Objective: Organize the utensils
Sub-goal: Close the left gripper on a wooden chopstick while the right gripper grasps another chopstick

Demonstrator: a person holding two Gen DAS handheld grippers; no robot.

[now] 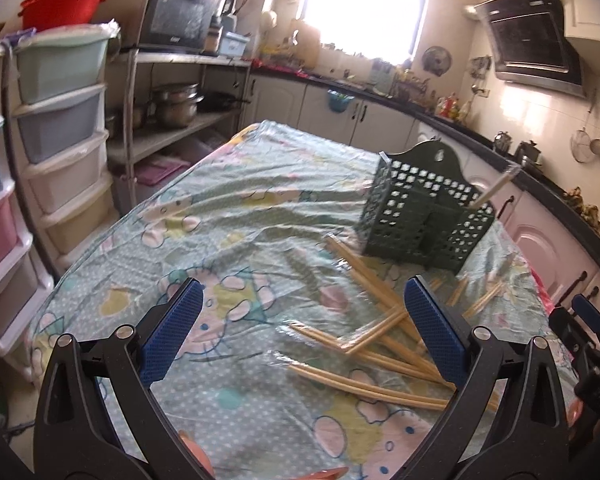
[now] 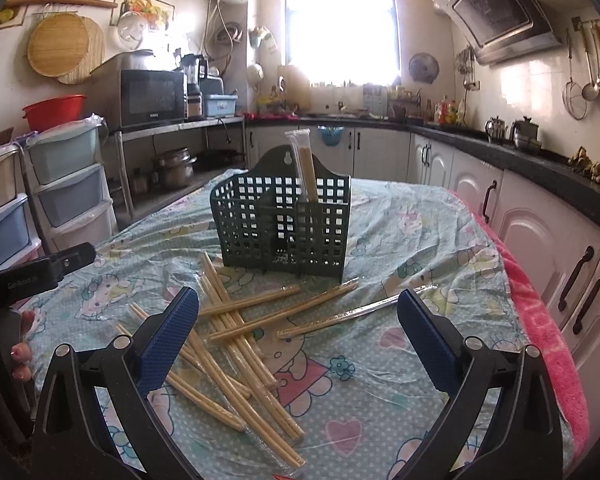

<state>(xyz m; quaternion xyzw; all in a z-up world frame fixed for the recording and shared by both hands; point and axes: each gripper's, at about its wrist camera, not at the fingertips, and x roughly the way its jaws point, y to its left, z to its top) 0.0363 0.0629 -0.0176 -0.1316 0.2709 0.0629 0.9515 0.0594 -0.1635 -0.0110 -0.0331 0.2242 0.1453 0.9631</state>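
**Both grippers hovering empty above scattered chopsticks**

The right gripper (image 2: 298, 320) and left gripper (image 1: 304, 312) are hanging over the worktop (image 2: 400, 380), jaws spread wide, gripping nothing. Just ahead, wrapped chopstick pairs (image 2: 240, 344) are lying crossed in front of the green holder (image 2: 284, 228). Their slick sleeves and overlaps are likely risking a slip or a double pick. One wrapped pair (image 2: 305, 164) is standing in the holder's right compartment.
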